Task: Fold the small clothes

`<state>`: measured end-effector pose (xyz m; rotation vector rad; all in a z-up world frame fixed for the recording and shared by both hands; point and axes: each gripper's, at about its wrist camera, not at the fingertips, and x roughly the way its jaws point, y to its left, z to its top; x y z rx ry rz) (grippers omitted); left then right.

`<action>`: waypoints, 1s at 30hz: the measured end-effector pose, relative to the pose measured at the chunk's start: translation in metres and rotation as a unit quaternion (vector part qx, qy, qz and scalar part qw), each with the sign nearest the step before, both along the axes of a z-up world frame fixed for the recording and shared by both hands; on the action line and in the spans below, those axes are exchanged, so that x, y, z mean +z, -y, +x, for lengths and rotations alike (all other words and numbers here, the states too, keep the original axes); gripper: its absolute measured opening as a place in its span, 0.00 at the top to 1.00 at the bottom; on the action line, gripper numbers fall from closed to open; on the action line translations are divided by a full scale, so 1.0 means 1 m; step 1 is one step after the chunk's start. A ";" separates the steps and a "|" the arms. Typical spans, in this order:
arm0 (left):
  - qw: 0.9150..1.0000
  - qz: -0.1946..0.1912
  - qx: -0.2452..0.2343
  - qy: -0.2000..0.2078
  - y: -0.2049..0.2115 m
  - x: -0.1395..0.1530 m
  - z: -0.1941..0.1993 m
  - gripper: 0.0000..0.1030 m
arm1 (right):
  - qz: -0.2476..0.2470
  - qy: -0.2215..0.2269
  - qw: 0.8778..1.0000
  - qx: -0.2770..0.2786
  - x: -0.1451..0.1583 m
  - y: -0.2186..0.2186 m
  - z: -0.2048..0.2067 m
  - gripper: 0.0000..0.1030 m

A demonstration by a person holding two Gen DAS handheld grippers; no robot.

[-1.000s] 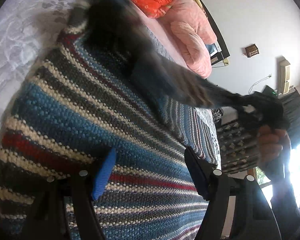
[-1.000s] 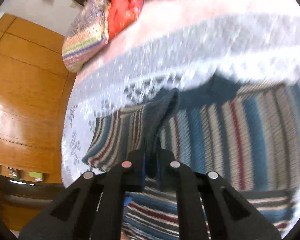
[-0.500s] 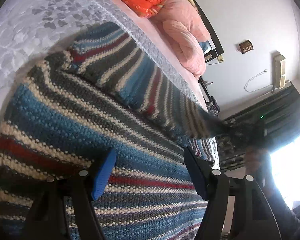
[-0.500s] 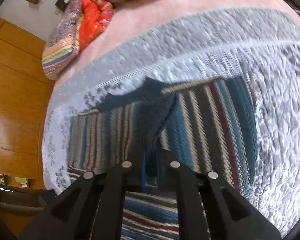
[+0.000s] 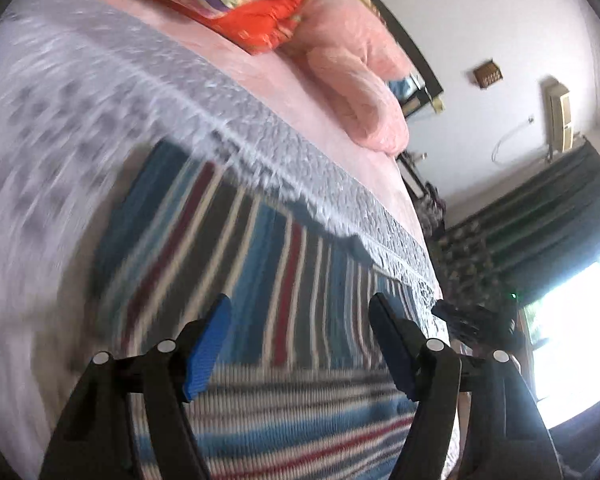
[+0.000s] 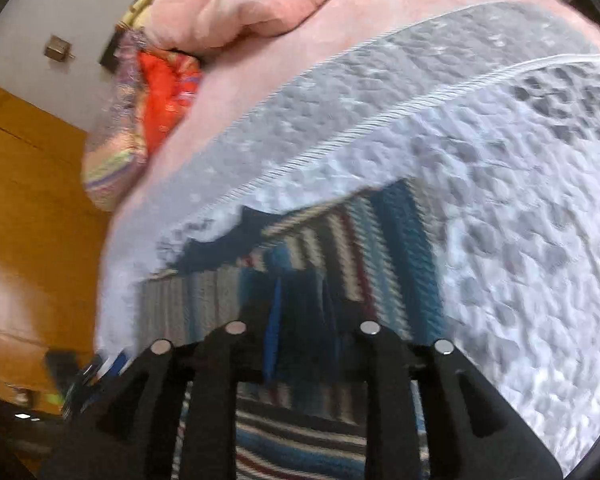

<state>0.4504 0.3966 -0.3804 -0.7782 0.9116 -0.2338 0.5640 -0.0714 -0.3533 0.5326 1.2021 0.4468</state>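
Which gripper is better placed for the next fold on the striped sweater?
Probably left: the left gripper hangs open directly over the striped sweater. The right gripper seems open beside a folded edge, blurred.

Coarse knitted wool on the striped sweater (image 5: 284,280), ribbed and matt. Quilted, pebbled cloth on the grey-white bedspread (image 6: 500,208), with a corded seam. Soft, faintly napped fabric on the pink bedding (image 5: 352,80). Glossy varnished wood on the wardrobe (image 6: 28,208). Matt black plastic on the left gripper (image 5: 300,344), with blue pads (image 5: 208,352), possibly rubber; small bright metal pins there too.
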 end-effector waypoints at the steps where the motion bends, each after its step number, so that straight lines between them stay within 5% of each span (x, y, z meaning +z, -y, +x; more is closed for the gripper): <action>1: 1.000 0.001 -0.004 -0.008 -0.004 -0.001 0.014 0.31 | 0.009 -0.012 1.000 0.010 -0.005 -0.007 0.005 0.72; 6: 0.994 0.012 -0.048 -0.095 -0.015 -0.038 0.086 0.31 | 0.007 -0.063 0.997 0.053 -0.055 -0.040 0.015 0.73; 8: 0.990 0.045 -0.055 -0.124 -0.015 -0.056 0.096 0.32 | -0.003 -0.065 0.996 0.057 -0.067 -0.043 0.015 0.84; 10: 0.989 0.048 -0.065 -0.125 -0.014 -0.062 0.098 0.32 | -0.008 -0.070 0.996 0.057 -0.071 -0.037 0.020 0.95; 13: 0.990 0.027 -0.063 -0.120 -0.017 -0.046 0.092 0.32 | 0.012 -0.059 0.997 0.057 -0.054 -0.020 0.017 0.87; 16: 0.990 -0.004 -0.111 -0.085 -0.009 -0.026 0.064 0.32 | 0.037 -0.049 0.995 0.080 -0.039 -0.006 -0.003 0.87; 23: 0.982 0.056 -0.139 -0.113 0.006 -0.058 0.032 0.38 | 0.016 -0.072 0.993 0.087 -0.073 -0.021 -0.033 0.93; 28: 0.986 0.004 -0.143 -0.086 0.013 -0.033 0.016 0.37 | 0.051 -0.049 0.995 0.068 -0.045 -0.006 -0.050 0.82; 30: 0.982 0.038 -0.156 -0.102 0.022 -0.040 0.011 0.36 | 0.041 -0.055 0.996 0.050 -0.049 0.006 -0.055 0.82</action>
